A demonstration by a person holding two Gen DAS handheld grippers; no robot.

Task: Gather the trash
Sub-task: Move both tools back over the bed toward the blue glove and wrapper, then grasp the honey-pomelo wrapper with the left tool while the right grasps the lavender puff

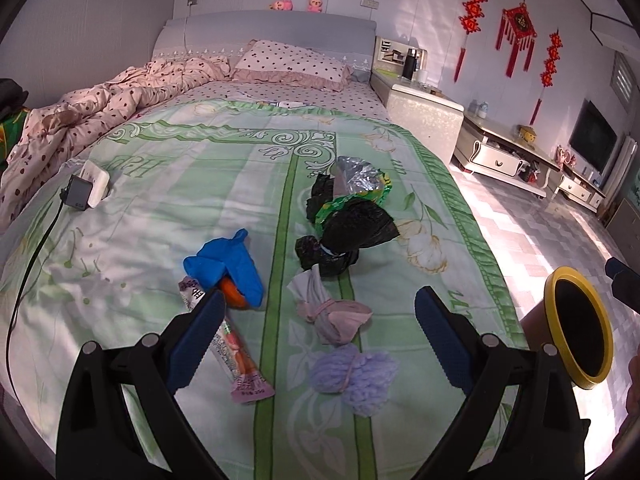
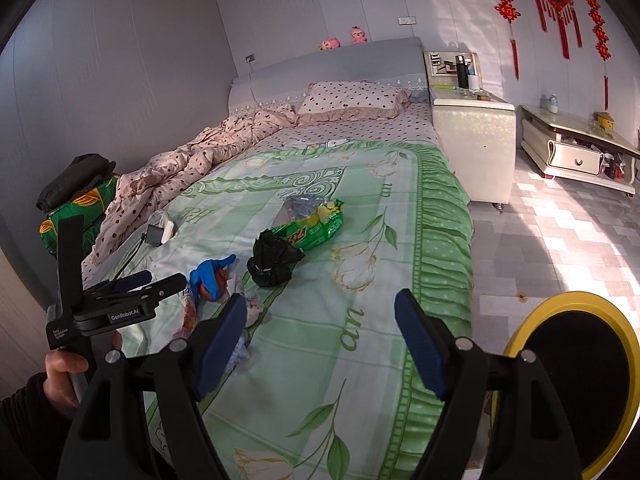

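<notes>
Trash lies on the green flowered bedspread [image 1: 168, 216]: a blue glove [image 1: 230, 268] over something orange, a pink snack wrapper [image 1: 236, 356], a pink cloth bundle [image 1: 332, 316], a lilac yarn bundle [image 1: 354, 372], a knotted black bag [image 1: 348, 236] and a green foil snack bag [image 1: 360, 184]. My left gripper [image 1: 320, 296] hovers open above the bundles, holding nothing. My right gripper [image 2: 320, 302] is open over bare bedspread, the black bag [image 2: 272, 258] and green snack bag [image 2: 312, 228] ahead. A hand holds the left gripper [image 2: 166, 278] by the blue glove [image 2: 208, 276].
A yellow-rimmed bin [image 1: 587, 381] [image 2: 572, 299] stands by the bed's right edge. A charger and white plug block [image 1: 90, 188] with a cable lie at left. A crumpled dotted duvet [image 1: 100, 108], nightstand [image 1: 424, 112], low cabinet [image 2: 576, 152] and tiled floor [image 2: 560, 240] surround the bed.
</notes>
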